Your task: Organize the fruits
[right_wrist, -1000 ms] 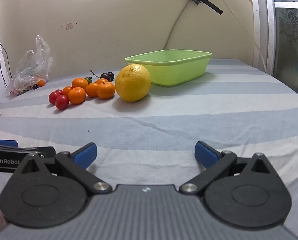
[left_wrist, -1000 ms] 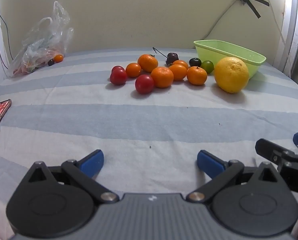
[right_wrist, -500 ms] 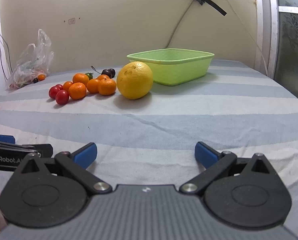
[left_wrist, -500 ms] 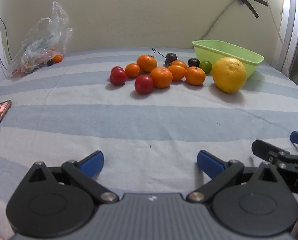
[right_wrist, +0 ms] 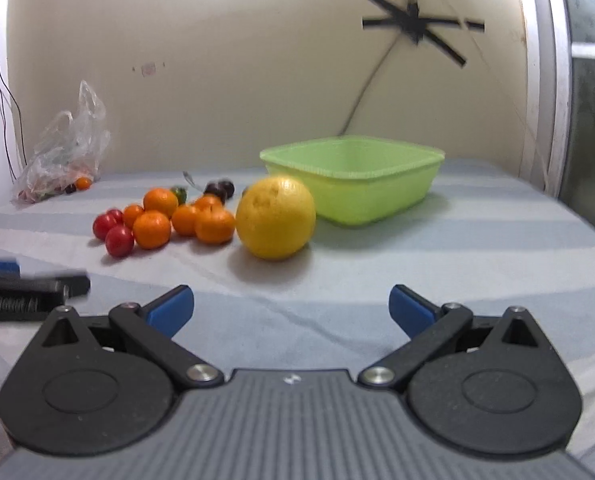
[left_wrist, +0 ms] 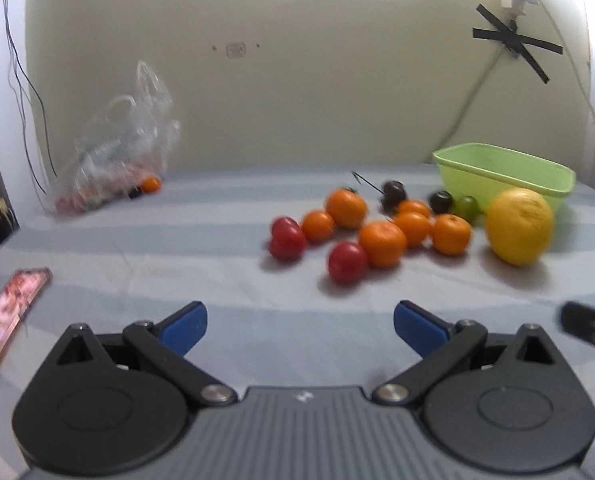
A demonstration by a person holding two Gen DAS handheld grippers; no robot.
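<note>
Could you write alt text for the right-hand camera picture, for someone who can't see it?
Open, empty tongs point across a striped cloth at a big yellow citrus fruit. A green tub sits behind it, with small oranges and red tomatoes to its left.

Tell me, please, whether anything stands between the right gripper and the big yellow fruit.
Nothing visible does. In the right wrist view the right gripper is open, and only bare striped cloth lies between its fingers and the big yellow fruit. The small oranges sit to the fruit's left, off that line.
</note>
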